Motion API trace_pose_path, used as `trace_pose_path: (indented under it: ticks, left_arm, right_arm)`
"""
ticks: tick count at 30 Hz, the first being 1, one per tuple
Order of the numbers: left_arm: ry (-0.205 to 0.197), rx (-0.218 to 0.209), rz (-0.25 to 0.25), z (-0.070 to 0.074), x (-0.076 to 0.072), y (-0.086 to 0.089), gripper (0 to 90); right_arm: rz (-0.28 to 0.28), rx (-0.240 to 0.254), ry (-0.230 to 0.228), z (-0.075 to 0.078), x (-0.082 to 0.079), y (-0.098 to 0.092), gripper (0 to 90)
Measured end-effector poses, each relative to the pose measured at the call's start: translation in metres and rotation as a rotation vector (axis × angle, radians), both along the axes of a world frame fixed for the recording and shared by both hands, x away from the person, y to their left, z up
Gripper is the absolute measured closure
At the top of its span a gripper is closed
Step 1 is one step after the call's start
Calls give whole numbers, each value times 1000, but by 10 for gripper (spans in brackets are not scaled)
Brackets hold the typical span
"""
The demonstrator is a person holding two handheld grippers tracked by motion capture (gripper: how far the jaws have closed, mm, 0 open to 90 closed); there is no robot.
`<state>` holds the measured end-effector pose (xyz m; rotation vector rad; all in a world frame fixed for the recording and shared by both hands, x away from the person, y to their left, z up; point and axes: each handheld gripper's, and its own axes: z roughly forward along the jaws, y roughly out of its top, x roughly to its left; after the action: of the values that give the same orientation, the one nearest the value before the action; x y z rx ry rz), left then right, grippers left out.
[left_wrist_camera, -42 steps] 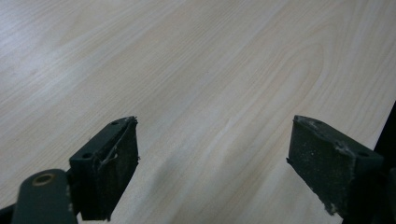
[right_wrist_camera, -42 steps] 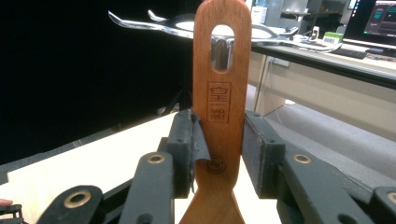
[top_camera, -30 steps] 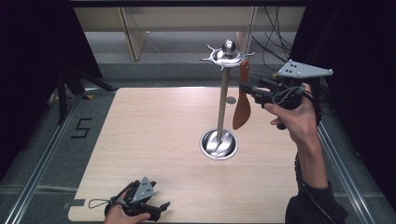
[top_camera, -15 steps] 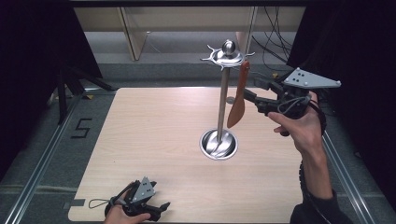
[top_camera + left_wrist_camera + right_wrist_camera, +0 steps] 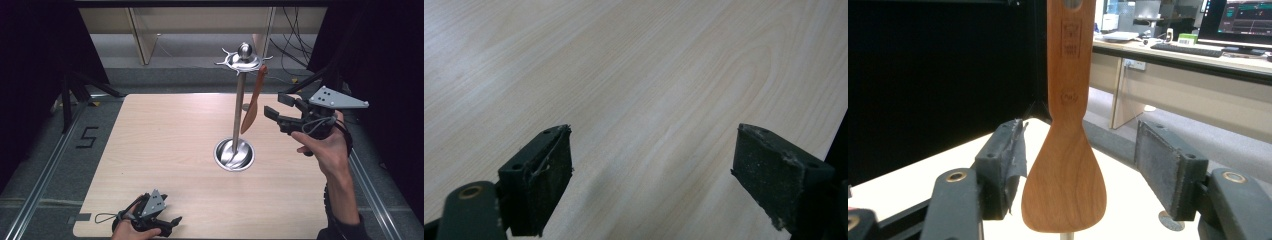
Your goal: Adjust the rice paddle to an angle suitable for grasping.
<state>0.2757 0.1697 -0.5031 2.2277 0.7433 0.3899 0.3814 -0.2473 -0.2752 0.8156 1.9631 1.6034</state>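
Dark-curtained room with grey floor; one light wooden table (image 5: 165, 145) at centre, seen from above. Beyond the table, one pale wooden bench frame (image 5: 150, 30); in the right gripper view, desks with one monitor (image 5: 1248, 17) in the background.

One metal utensil stand (image 5: 239, 100) upright right of table centre: round dished base (image 5: 233, 155), single vertical pole, hooked crown with ball finial (image 5: 244, 50) at top.

One wooden spatula (image 5: 252, 102) hanging from a hook of the crown, blade downward, clear of the table, just right of the pole; in the right gripper view, blade (image 5: 1064, 185) broad and rounded, handle stamped with small marks.

Two handheld grippers. Right gripper (image 5: 274, 106) held in the right hand (image 5: 325, 147) above the table's right edge, one grey three-cornered plate (image 5: 337, 98) on top; jaws spread wide, one either side of the spatula blade, not touching it. Left gripper (image 5: 175, 222) resting low at the table's near edge in the left hand (image 5: 131, 231); jaws wide apart over bare wood, nothing between them.
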Motion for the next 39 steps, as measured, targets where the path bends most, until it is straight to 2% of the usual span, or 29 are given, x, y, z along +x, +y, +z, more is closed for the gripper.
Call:
trace_pose_path:
  ticks: [1, 3, 4, 5, 6, 7, 9, 12, 14, 15, 17, 18, 21, 22, 23, 24, 25, 27, 28, 29, 30, 31, 34, 35, 36, 37, 39]
  left_arm:
    - [-1, -1, 0, 0, 0, 0, 155]
    - [-9, -3, -5, 0, 0, 0, 156]
    - [-3, -18, 2, 0, -1, -1, 156]
    - [-21, 15, -20, 1, 1, 1, 155]
    - [-22, 14, -19, 1, 1, 1, 155]
    - [-22, 15, -18, 1, 1, 1, 155]
    - [-1, 1, 0, 0, 0, 0, 155]
    - [2, -14, 7, 0, 0, -1, 156]
    - [5, -21, 4, 0, 0, -1, 155]
    - [7, -26, 6, 0, 0, -1, 156]
    - [-4, -15, 3, 1, 1, -1, 155]
    - [-4, -17, 3, 1, 1, -1, 155]
    - [4, -20, 3, 0, 1, -2, 155]
    - [6, -23, 5, 0, 1, -2, 155]
    - [4, -12, -3, 0, 2, -2, 155]
    - [7, -15, -2, 0, 1, -3, 155]
    - [-13, 3, -19, 1, 3, -1, 155]
    - [16, -35, 5, 0, 1, -2, 155]
    - [2, -15, 4, 1, 1, -1, 155]
    - [-2, -24, 12, 0, 1, -1, 155]
    - [0, -26, 7, 0, 1, -1, 155]
    - [0, -13, 6, 0, 2, 0, 155]
    - [2, -24, 6, 1, 1, -1, 155]
    - [0, -24, 6, 1, 1, -1, 155]
    - [-4, -18, 8, 1, 1, -1, 155]
    - [-5, -13, 5, 1, 1, -1, 155]
    - [4, -28, 6, 1, 0, -2, 155]
  right_arm:
    - [-3, -10, -19, -2, 1, 0, 370]
    - [-2, -14, -12, -5, 0, 0, 360]
    - [-7, -14, -9, -7, 0, 0, 360]
    - [-7, -29, -23, -9, 0, -2, 357]
    - [-4, -23, -8, -10, 0, -2, 355]
    - [-12, -25, -17, -11, 0, -2, 355]
    - [-10, -14, 6, -12, -2, -1, 349]
    - [-5, -24, 7, -14, -5, -1, 335]
    - [-9, -45, -11, -16, -6, -2, 325]
    - [-4, -41, 8, -17, -8, -2, 324]
    - [-14, -61, -15, -20, -10, -5, 322]
    - [1, -52, 19, -22, -12, -5, 322]
    - [-7, -84, 19, -31, -13, -10, 321]
    - [5, -72, 52, -35, -14, -9, 322]
    - [5, -90, 44, -39, -14, -11, 321]
    - [3, -95, 58, -43, -15, -11, 321]
    - [1, -94, 71, -46, -15, -11, 319]
    - [-7, -108, 83, -53, -15, -13, 316]
    - [3, -107, 84, -55, -15, -13, 316]
    - [-9, -117, 101, -57, -17, -15, 316]
    - [-14, -115, 91, -59, -17, -15, 315]
    - [-12, -120, 110, -61, -19, -17, 313]
    - [-25, -125, 107, -69, -21, -20, 310]
    - [-16, -134, 130, -71, -23, -22, 309]
    - [-28, -128, 125, -74, -24, -23, 306]
    - [-23, -142, 147, -76, -25, -25, 301]
    - [-31, -146, 153, -81, -26, -28, 291]
